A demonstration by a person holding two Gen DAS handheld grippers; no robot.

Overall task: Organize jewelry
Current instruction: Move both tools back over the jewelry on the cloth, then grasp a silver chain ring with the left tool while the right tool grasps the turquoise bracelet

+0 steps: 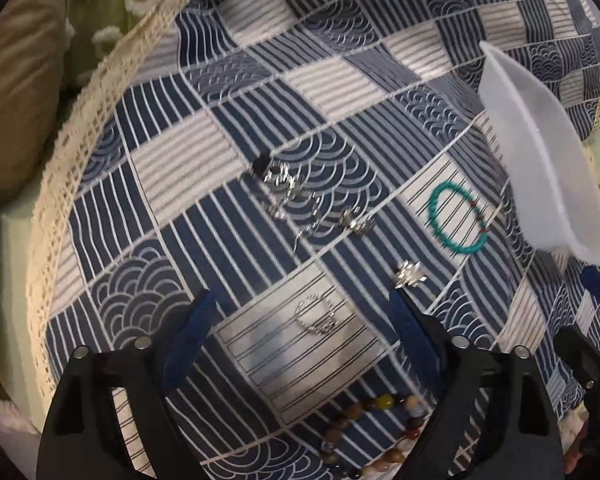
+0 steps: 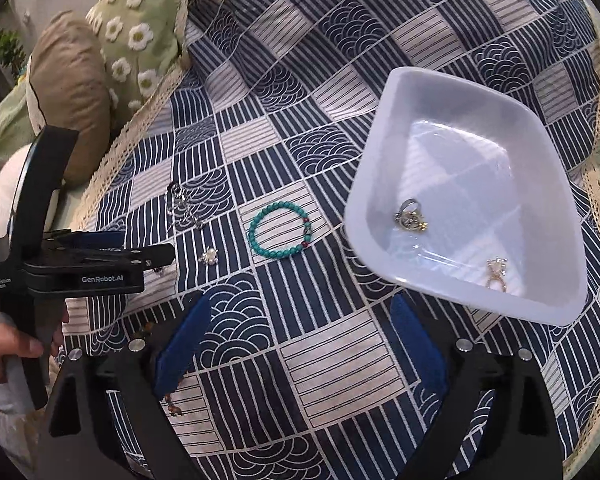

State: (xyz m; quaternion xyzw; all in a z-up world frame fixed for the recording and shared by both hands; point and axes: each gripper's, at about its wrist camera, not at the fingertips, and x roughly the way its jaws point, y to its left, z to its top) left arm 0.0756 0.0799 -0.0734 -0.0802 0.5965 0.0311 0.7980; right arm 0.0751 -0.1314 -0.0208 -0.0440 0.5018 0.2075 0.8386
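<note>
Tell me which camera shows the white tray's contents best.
Right wrist view: the white tray faces the camera, showing two small jewelry pieces inside. Left wrist view catches only its tilted side, contents hidden.

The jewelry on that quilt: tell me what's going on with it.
A person holding a gripper in each hand is sorting jewelry off a blue patchwork cloth into a white tray. Two small pieces already lie in the tray. A turquoise bead bracelet, a silver ring, several silver pieces and a brown bead bracelet remain on the cloth. The left gripper is open over the ring; the right gripper is open and empty.
</note>
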